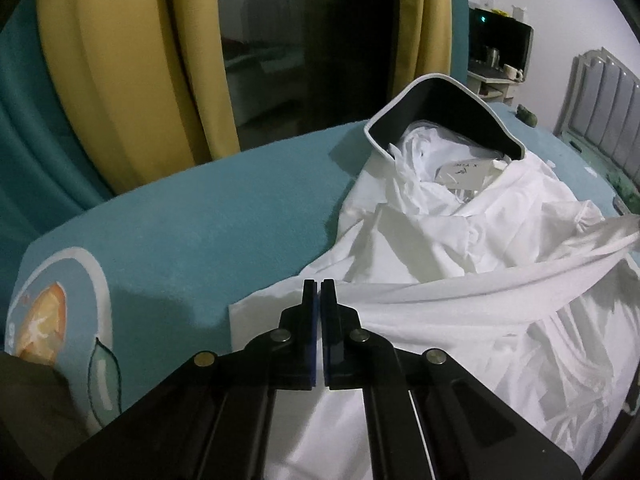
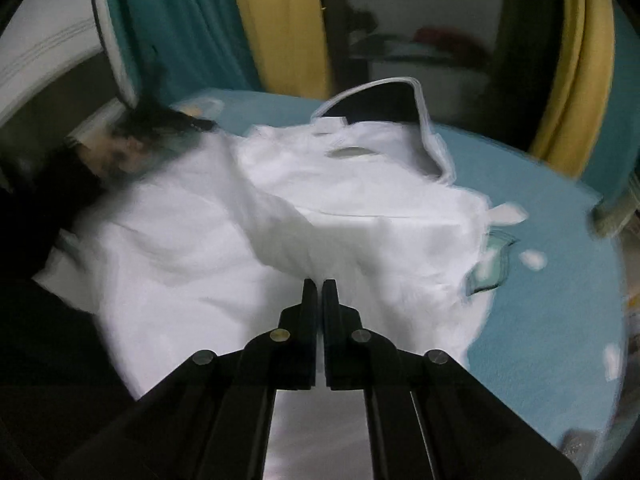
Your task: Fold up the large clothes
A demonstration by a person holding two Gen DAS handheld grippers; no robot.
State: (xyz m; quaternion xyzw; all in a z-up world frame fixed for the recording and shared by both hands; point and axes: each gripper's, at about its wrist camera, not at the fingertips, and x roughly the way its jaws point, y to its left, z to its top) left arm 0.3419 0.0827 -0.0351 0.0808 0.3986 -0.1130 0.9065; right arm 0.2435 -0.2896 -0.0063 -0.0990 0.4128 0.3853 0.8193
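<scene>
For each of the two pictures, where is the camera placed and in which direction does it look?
Left wrist: on the left gripper, looking along its shut fingers over the white garment on the teal bed cover.
Right wrist: on the right gripper, fingers shut, looking across the garment toward the curtains; blurred.
Shared: the garment, its dark collar, the bed cover, the curtains.
</scene>
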